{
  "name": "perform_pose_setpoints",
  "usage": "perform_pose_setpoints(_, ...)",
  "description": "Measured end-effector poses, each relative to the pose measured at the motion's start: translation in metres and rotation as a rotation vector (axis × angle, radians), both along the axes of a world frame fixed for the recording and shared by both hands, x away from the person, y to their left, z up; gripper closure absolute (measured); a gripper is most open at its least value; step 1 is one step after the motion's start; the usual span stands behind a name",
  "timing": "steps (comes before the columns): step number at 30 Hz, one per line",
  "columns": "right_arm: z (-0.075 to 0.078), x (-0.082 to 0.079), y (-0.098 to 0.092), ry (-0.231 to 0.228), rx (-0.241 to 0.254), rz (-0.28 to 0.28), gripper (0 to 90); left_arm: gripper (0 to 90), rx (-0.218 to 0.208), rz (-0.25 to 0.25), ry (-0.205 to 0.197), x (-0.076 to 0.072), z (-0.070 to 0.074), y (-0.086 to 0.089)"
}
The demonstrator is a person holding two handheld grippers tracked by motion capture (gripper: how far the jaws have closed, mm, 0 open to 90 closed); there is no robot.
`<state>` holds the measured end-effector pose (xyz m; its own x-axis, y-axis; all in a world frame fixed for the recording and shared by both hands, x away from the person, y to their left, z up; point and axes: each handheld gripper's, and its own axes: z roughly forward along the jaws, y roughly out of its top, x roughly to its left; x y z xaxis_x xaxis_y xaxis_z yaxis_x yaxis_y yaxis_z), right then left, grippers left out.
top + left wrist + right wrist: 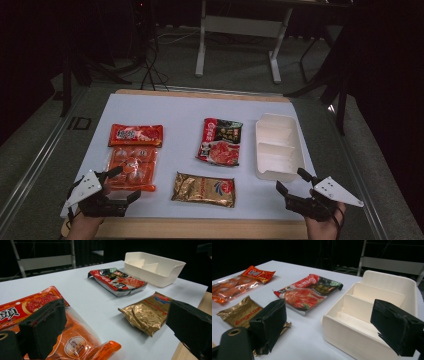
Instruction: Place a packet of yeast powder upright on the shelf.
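Observation:
Three food packets lie on the white table sheet point(180, 112): an orange-red packet point(133, 155) at the left, a red and black packet point(220, 141) in the middle, and a gold packet point(204, 189) near the front. A white divided box point(276, 146) stands at the right, with nothing in it. My left gripper point(126, 183) hovers open at the front left, just beside the orange packet's point(75, 340) near end. At the front right my right gripper point(293, 181) is open too, right in front of the box point(367, 312). Neither holds anything.
The table's wooden front edge point(200, 229) runs below both hands. Beyond the table's far edge, a white table frame point(240, 35) stands on the dark floor, with dark stands and cables at the left.

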<state>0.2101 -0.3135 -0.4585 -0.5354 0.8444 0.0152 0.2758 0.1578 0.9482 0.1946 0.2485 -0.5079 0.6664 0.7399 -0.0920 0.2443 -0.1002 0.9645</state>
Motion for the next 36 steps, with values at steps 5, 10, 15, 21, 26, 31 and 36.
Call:
perform_pose_setpoints(5, 0.002, -0.002, -0.001, -0.002, 0.007, -0.002, 13.3, 3.0, 0.005, 0.021, -0.003, 0.000, 0.000, 0.001)
perform_pose_setpoints(10, 0.001, -0.001, 0.000, 0.013, -0.012, -0.005, 13.3, 3.1, 0.000, 0.023, -0.006, 0.000, 0.000, 0.001)
perform_pose_setpoints(15, -0.006, 0.008, 0.004, 0.100, -0.039, 0.014, 16.3, 3.1, 0.002, 0.030, -0.011, -0.001, 0.001, 0.002)
perform_pose_setpoints(21, -0.005, 0.013, 0.008, 0.125, -0.072, 0.025, 14.7, 3.1, -0.004, 0.033, -0.004, -0.001, 0.001, 0.003)
perform_pose_setpoints(26, 0.008, 0.016, 0.013, 0.106, -0.068, 0.052, 14.0, 3.1, -0.009, 0.035, -0.005, -0.002, 0.001, 0.004)
perform_pose_setpoints(31, 0.018, 0.025, 0.018, 0.131, -0.079, 0.079, 13.8, 3.1, -0.013, 0.039, -0.004, -0.003, 0.001, 0.005)
perform_pose_setpoints(36, 0.030, 0.032, 0.026, 0.135, -0.106, 0.104, 13.4, 3.1, -0.015, 0.041, 0.000, -0.003, 0.001, 0.005)
